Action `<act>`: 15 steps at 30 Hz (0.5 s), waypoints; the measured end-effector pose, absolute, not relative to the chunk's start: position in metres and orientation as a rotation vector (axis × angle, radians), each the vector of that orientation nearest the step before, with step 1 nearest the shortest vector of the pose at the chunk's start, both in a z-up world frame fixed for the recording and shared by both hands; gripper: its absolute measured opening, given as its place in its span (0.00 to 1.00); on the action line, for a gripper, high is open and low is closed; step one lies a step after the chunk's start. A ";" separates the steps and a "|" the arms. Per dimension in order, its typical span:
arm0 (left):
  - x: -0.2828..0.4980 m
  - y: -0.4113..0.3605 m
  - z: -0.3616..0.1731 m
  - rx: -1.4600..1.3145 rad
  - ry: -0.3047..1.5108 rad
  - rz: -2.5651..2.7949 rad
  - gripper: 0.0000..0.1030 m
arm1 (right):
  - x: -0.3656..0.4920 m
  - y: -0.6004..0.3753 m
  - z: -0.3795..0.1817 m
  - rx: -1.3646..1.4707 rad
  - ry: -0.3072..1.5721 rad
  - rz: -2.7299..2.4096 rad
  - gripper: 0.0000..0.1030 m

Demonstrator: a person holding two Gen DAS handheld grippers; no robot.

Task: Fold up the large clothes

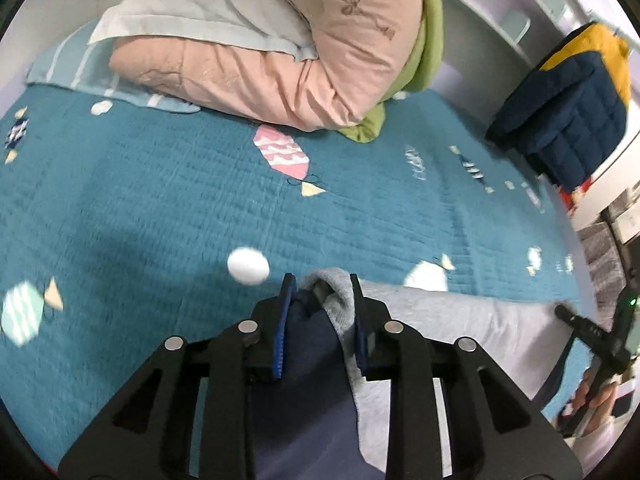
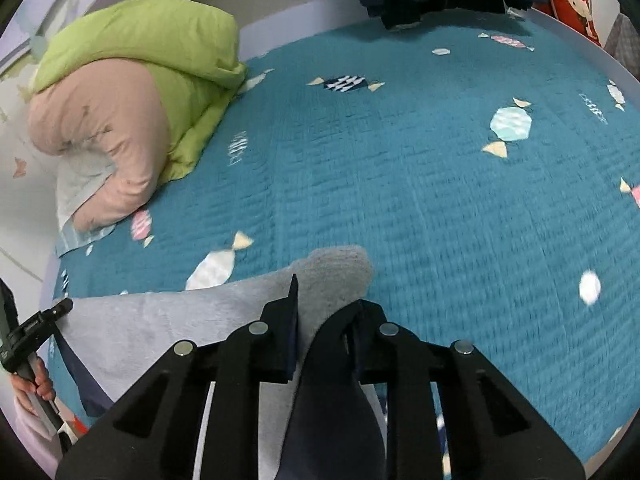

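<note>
Fabric fills both of my grips: the garment (image 1: 460,312) is navy on its outer face and pale grey fleece on the inner, stretched as a broad band between my two tools above the near edge of the bed.

My left gripper (image 1: 320,286) has its blue-padded jaws pinched on a bunched corner, grey lining rolled over dark cloth. My right gripper (image 2: 326,292) is likewise clamped on the opposite corner, where a rounded grey fleece lobe pokes out past the fingertips. Both tools point forward over the mattress, roughly level with each other; each camera catches the other tool at its frame edge, with a hand wrapped on the handle.

Beneath and beyond lies a teal quilted bedspread (image 2: 400,168), ribbed in texture, printed with candy shapes. Further back sits a puffy pink and green duvet (image 1: 280,60) heaped on a pale pillow (image 1: 192,12). Farthest off, a navy quilted jacket (image 1: 568,108) with yellow lining hangs at the bed's far side.
</note>
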State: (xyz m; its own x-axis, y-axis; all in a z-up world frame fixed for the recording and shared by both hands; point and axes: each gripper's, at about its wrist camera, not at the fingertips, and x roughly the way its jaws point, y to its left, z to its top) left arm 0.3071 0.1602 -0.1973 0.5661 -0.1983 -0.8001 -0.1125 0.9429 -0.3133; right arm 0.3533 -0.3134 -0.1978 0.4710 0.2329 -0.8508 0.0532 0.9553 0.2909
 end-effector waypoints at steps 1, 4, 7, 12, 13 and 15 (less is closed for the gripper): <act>0.319 0.158 -0.206 -0.314 1.006 -0.017 0.31 | 0.363 -0.312 -0.206 0.277 1.124 0.099 0.29; 0.334 0.153 -0.223 -0.198 1.063 0.086 0.33 | 0.382 -0.318 -0.222 0.238 1.193 0.012 0.55; 0.325 0.152 -0.212 -0.120 0.994 0.100 0.56 | 0.368 -0.323 -0.204 0.223 1.088 0.001 0.73; 0.291 0.137 -0.198 -0.035 0.981 0.049 0.45 | 0.328 -0.312 -0.188 0.173 1.021 0.037 0.78; 0.282 0.131 -0.200 -0.021 0.990 0.034 0.41 | 0.315 -0.308 -0.189 0.159 1.015 0.031 0.78; 0.264 0.119 -0.209 -0.002 1.020 0.027 0.34 | 0.295 -0.296 -0.199 0.119 1.035 0.020 0.74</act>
State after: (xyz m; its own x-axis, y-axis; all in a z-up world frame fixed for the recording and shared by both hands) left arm 0.2644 0.1195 -0.2092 0.5230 0.0214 -0.8521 -0.0234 0.9997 0.0107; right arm 0.2953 -0.2964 -0.1985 0.5110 0.0732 -0.8565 0.0394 0.9933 0.1085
